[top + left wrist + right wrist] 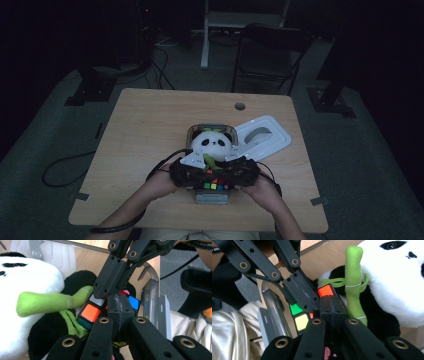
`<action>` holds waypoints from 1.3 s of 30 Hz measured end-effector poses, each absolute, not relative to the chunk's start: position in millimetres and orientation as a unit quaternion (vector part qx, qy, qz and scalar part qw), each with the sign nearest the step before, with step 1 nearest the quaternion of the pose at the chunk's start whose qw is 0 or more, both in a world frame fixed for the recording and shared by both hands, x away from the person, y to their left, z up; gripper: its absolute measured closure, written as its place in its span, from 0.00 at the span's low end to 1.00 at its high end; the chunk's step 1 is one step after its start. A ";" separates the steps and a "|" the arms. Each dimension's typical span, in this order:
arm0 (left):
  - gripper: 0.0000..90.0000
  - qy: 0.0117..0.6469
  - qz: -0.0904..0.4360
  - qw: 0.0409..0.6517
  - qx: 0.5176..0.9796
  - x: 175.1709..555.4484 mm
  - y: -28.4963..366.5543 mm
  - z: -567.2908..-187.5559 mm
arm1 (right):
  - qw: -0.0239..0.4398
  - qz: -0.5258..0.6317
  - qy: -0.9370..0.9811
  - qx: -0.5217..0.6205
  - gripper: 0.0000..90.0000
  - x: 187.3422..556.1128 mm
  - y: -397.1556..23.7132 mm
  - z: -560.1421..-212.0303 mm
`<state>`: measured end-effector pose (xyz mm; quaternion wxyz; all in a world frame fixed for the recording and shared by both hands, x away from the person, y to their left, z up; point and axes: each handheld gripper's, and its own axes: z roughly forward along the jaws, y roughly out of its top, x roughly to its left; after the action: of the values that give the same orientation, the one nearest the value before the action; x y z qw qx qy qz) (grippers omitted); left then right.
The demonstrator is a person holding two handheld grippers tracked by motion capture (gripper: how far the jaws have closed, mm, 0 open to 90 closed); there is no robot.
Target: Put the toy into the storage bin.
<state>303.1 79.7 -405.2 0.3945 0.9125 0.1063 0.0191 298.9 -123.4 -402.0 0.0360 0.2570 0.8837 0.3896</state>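
Both tools are working over a clear plastic bin (pixel 191 134) near the person's edge of the table (pixel 150 120), and the job looks to be packing toys into it, with most of that apparently done and one piece left to settle. The left gripper (pixel 192 175) is reaching in from the left with its jaws brought fully together; in the left gripper view (pixel 117 305) its tips are resting against the colour cube (pixel 91 312) rather than clamping it, pressing on the face with the orange and white squares. Just beyond that gripper's tips, the stuffed panda (pixel 214 143) is already sitting in the bin, its white head rising above the rim and its green bamboo stalk (pixel 50 303) lying across its black body, right beside the cube. The cube (pixel 216 186) is wedged between the two tools at the bin's near end, low against the panda, so it seems to be in the middle of being pushed down into place. The right gripper (pixel 240 172) is meeting the left one tip to tip, its jaws likewise pressed together and empty, nudging the cube's side by the green and yellow squares (pixel 298 316). Beyond the right gripper, the white lid (pixel 262 135) is lying on the table beside the bin, so closing is what remains, by my reading.
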 end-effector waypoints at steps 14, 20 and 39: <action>1.00 0.082 0.026 0.351 0.932 303.4 70.0 -405.0 | 0.062 0.348 0.901 0.251 1.00 297.4 -109.2 -401.2; 1.00 0.086 0.021 0.381 0.920 299.9 75.1 -402.4 | 0.030 0.382 0.887 0.257 1.00 300.7 -118.4 -402.0; 0.99 0.115 0.051 0.400 0.908 303.3 84.5 -386.6 | 0.028 0.410 0.874 0.260 1.00 301.3 -131.3 -389.0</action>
<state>303.3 84.5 -386.6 0.4002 0.9077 0.1152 0.0512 301.3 -131.3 -389.0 0.0278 0.2602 0.8736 0.4104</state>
